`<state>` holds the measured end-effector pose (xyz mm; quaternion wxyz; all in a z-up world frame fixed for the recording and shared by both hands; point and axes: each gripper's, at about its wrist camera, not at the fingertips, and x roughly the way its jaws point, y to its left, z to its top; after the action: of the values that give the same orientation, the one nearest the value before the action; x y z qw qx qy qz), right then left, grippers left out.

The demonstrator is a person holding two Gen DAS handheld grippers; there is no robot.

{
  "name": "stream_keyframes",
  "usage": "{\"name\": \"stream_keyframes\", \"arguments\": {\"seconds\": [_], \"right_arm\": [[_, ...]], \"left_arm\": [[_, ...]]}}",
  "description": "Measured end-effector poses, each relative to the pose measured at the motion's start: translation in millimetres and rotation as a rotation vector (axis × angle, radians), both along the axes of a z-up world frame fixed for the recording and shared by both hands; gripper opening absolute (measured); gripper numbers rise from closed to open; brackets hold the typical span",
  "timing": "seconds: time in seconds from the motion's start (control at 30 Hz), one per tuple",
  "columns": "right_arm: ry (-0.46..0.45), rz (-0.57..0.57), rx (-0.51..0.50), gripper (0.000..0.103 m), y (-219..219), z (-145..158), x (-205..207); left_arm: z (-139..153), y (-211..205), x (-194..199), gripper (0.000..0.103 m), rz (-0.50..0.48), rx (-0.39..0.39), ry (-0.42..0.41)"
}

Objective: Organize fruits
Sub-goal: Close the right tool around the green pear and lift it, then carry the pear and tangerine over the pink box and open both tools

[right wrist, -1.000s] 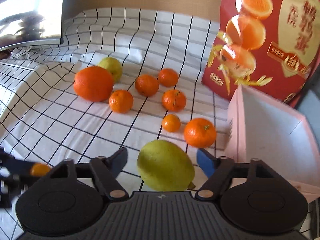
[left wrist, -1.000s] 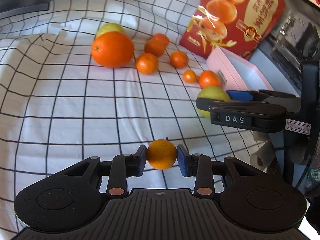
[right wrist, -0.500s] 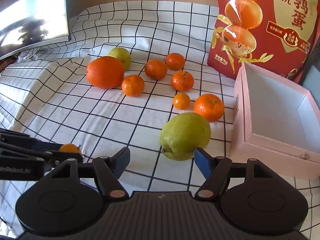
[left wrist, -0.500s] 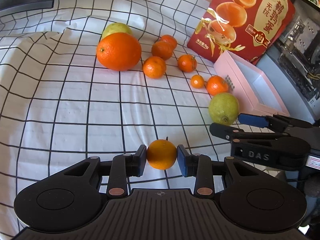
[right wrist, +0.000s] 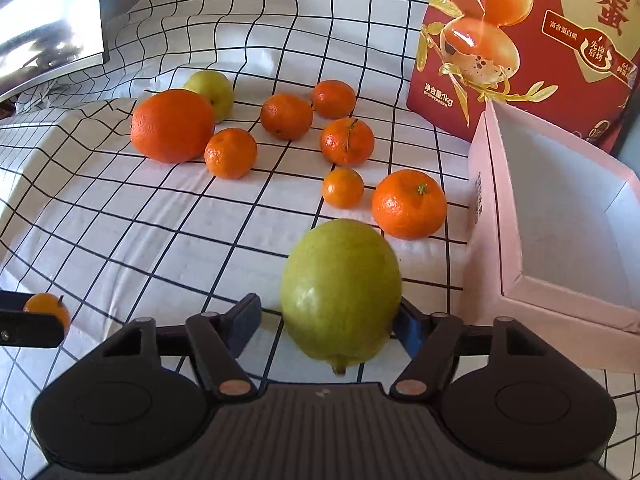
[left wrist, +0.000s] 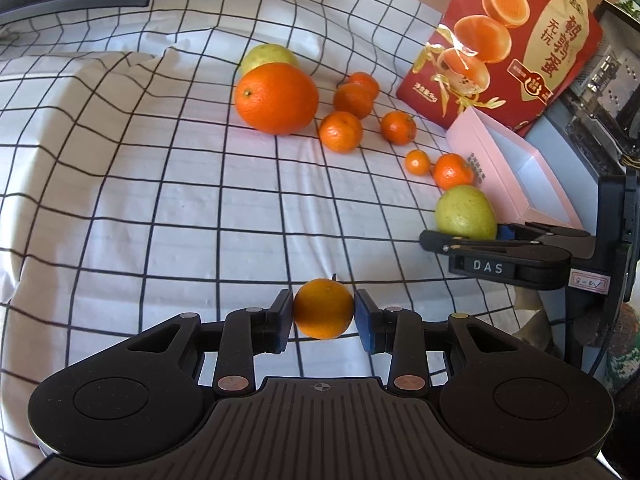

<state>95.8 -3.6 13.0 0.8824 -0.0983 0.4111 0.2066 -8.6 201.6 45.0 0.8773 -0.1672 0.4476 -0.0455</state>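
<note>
Left wrist view: left claw (left wrist: 323, 317) shut tight on small round orange fruit (left wrist: 323, 309), held above checked white cloth (left wrist: 160, 200). Open pink cardboard box (left wrist: 532, 168) over to the right, nothing seen inside (so sorting hardly begun). Big orange (left wrist: 276, 98) and little oranges loose on cloth.

Right wrist view: right claw (right wrist: 324, 320) partly open and closing around big green pear-shaped fruit (right wrist: 341, 288). Right pad touching, gap at left pad. Fruit just beside box.
</note>
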Motion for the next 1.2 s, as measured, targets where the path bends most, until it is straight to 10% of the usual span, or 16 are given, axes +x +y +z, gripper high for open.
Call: {"name": "stream_keyframes", "arguments": {"seconds": [0.07,1.2], "right_arm": [[-0.009,-0.002,-0.012,0.056,0,2,0],[0.049,-0.294,0.030,0.056,-106,10,-81]], "left_arm": [[-1,0,0,0.038,-0.007,-0.004,0.006],[-14,-108,29,0.038,-0.403,-0.024,0.021]]}}
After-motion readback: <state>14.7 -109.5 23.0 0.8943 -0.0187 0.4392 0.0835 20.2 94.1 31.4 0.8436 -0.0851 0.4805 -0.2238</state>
